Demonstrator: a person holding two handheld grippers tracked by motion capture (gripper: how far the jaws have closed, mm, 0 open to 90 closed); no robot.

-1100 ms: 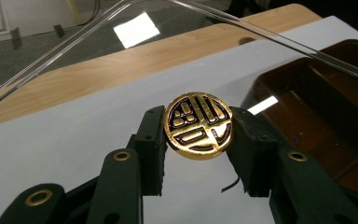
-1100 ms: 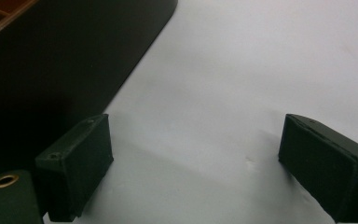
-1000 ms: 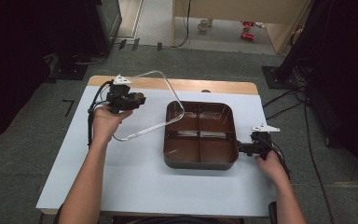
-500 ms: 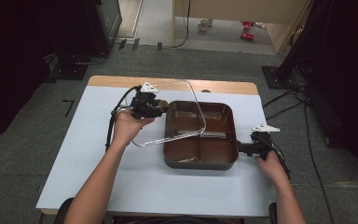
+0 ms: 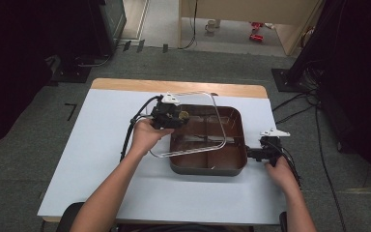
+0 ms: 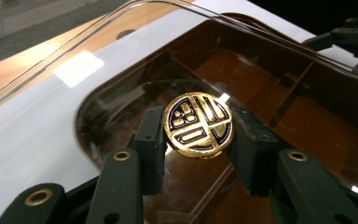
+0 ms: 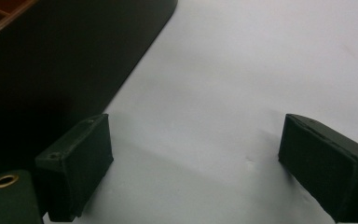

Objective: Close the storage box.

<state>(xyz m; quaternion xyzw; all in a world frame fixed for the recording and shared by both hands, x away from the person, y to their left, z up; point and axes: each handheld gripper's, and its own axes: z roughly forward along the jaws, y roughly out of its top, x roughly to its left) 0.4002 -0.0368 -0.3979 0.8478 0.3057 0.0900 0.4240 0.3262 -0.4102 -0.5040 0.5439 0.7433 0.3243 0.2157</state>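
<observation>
Near centre of the high view, left gripper [image 5: 179, 116] clamped on the gold knob [image 6: 198, 124] of a clear lid [image 5: 207, 123], jaws pressed against either side of that round emblem in the left gripper view; lid carried tilted above the brown divided tray [image 5: 236, 126], overhanging the tray's left side, near corner low, far edge raised toward the top of the frame. At right of the high view, right gripper [image 5: 257, 153] resting on the pale tabletop [image 5: 101, 140] just beside the tray's right wall, jaws wide apart with nothing between them, bare table showing in the gap in the right gripper view and the dark tray wall at upper left there. Likely step: seating the lid on the tray. To do it well: slide right until the lid's outline matches the tray's rounded corners, then level it before lowering, so that no corner catches on the rim or dips into a compartment. Best kept slow and square, grip firm on the small knob, since a clear lid hung from one point could swing or twist. Worth bracing the tray with the right gripper against its wall, so a nudge from the lid cannot push it across the smooth surface. Release only once all four edges sit flush
</observation>
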